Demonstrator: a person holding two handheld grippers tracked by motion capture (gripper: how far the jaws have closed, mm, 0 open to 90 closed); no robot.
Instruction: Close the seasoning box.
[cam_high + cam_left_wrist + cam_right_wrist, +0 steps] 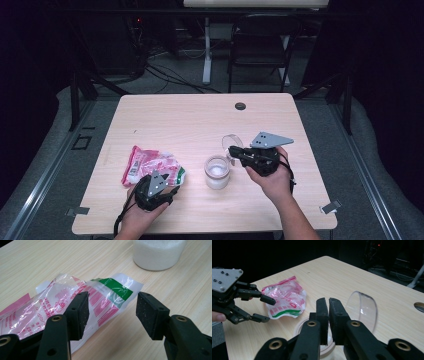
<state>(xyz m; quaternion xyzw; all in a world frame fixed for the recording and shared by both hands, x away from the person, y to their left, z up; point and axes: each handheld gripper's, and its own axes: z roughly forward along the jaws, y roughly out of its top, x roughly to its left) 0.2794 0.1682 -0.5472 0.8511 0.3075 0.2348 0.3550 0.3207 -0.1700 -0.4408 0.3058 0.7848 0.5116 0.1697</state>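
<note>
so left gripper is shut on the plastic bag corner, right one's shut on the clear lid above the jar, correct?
Not quite: the left gripper is open, its jaws either side of the plastic bag corner, as the left gripper view shows. The right gripper does pinch the clear lid above the jar.

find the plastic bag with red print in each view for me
High view: plastic bag lies lower left, ahead of the left gripper.
Left gripper view: bag left of centre, between the open jaws.
Right gripper view: bag centre left.
Shared landmark: the jar of white grains.

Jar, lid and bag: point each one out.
Jar (217,176), high view, on its side wall.
Lid (362,307), right gripper view, on its clear face.
Bag (100,300), left gripper view, on its striped corner.
</note>
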